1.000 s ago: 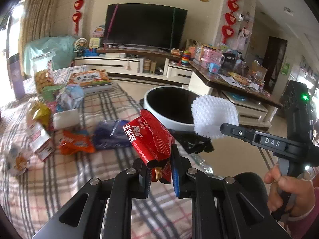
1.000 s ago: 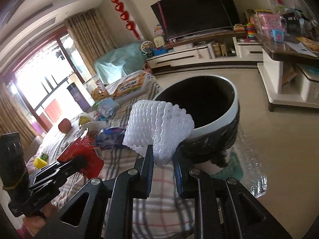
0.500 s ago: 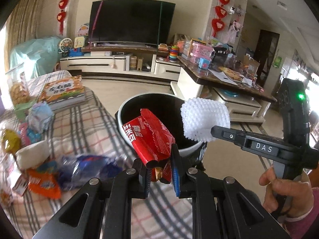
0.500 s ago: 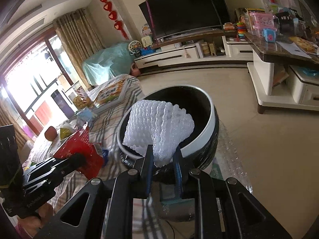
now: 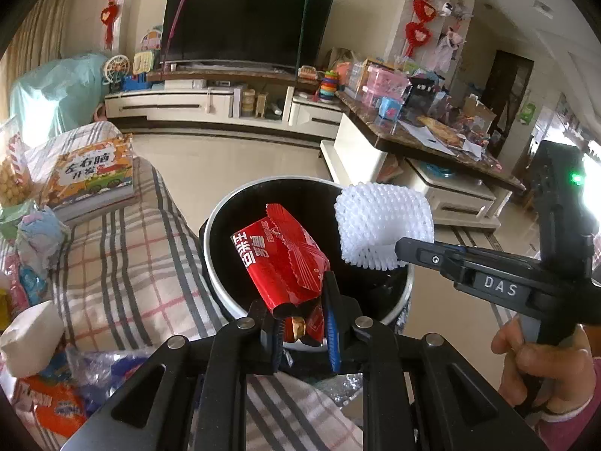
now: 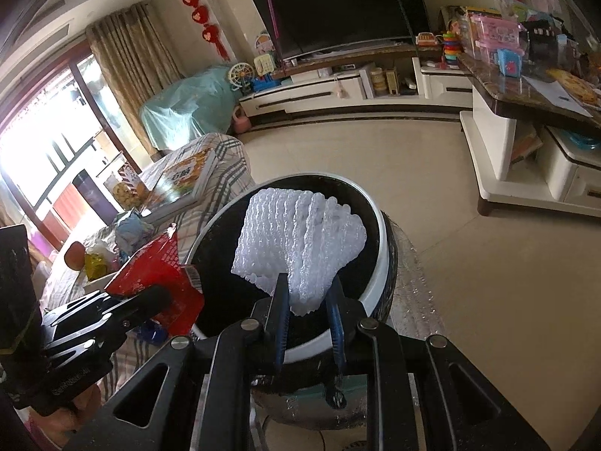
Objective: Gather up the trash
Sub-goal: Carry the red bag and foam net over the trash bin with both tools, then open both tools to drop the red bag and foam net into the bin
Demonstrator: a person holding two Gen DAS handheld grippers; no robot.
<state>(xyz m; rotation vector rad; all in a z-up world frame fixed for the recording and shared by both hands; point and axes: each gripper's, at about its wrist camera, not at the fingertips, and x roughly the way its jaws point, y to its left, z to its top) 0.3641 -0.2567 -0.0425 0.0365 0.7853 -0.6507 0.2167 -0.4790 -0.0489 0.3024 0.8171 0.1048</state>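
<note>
My left gripper [image 5: 302,312] is shut on a red snack wrapper [image 5: 280,259] and holds it over the near rim of the white trash bin [image 5: 218,285], which has a black liner. My right gripper [image 6: 308,312] is shut on a white foam fruit net [image 6: 300,240] and holds it over the bin's [image 6: 383,263] opening. The right gripper and net also show in the left wrist view [image 5: 381,225], right of the wrapper. The left gripper and wrapper [image 6: 157,267] show at the left of the right wrist view.
A plaid-covered table [image 5: 124,263] stands left of the bin with more wrappers [image 5: 49,406], a white packet [image 5: 30,338], a book [image 5: 90,173] and a crumpled bag [image 5: 37,236]. Beyond lie tiled floor, a TV stand [image 5: 210,101] and a cluttered coffee table [image 5: 432,139].
Both grippers have moved from over the table to above the bin's opening, each still holding its piece. The bin now appears closer and lower in both views.
</note>
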